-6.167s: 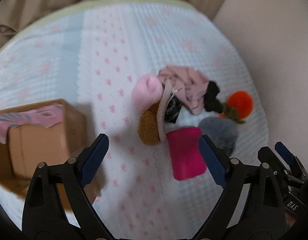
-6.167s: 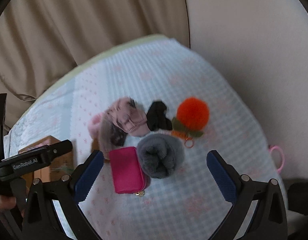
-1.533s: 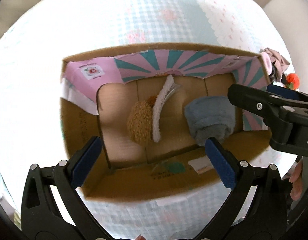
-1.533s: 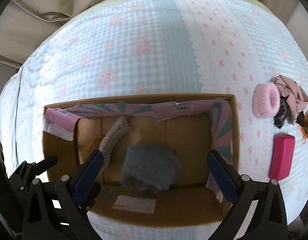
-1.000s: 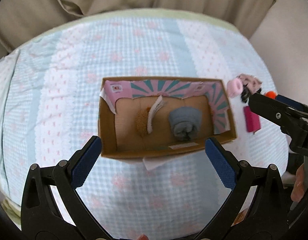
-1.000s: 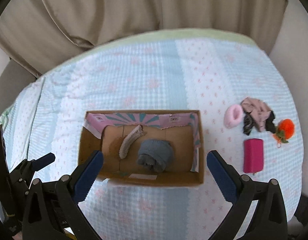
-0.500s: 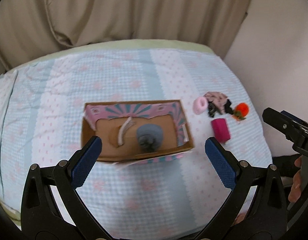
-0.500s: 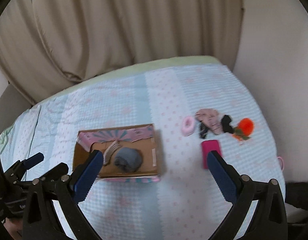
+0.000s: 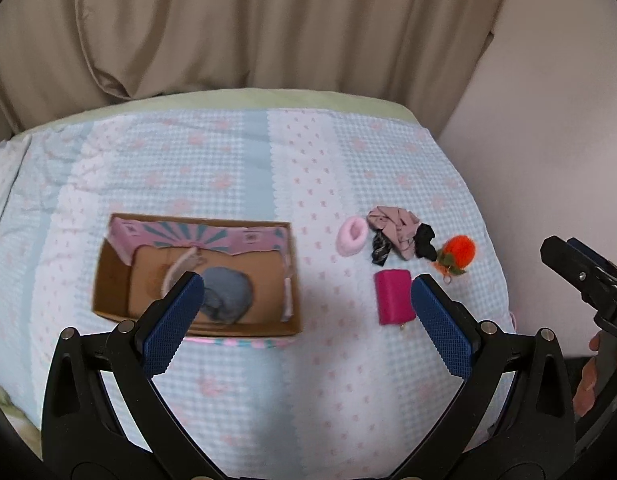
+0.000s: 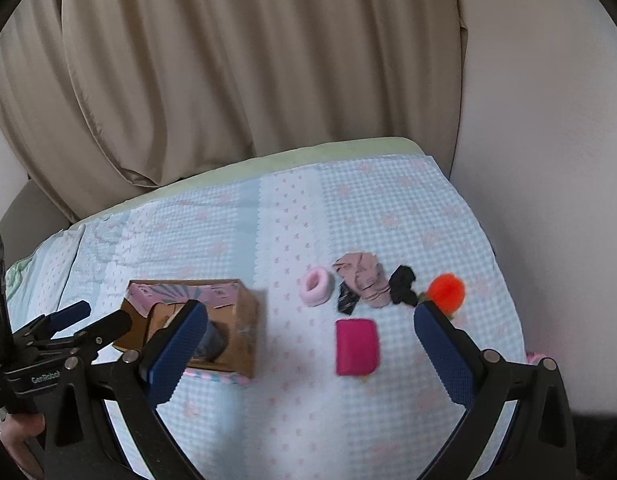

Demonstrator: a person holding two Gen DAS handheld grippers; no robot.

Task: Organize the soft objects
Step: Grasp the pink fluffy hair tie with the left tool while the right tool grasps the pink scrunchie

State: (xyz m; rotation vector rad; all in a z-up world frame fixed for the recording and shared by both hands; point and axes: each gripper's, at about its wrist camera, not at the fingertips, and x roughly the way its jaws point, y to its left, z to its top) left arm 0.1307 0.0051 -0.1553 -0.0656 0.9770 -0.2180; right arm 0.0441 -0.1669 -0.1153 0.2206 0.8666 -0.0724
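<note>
Where beige curtains (image 9: 236,24) hang, a checked bedspread (image 9: 236,168) covers the bed.

The only lettering I can read is "GenRobot", white on the black body of the left gripper (image 10: 66,326), seen from the right wrist camera. The printed patches on the cardboard box (image 9: 196,280) flaps are too blurred to read.

A: What in the box (image 9: 196,322) is hidden?
B: The left gripper's pad (image 9: 170,328) covers part of the grey roll (image 9: 228,294); the pale strip (image 9: 176,266) beside it is too blurred to name
A: And right of the box?
B: A small pink thing (image 10: 538,358) is half hidden behind the right gripper's frame
</note>
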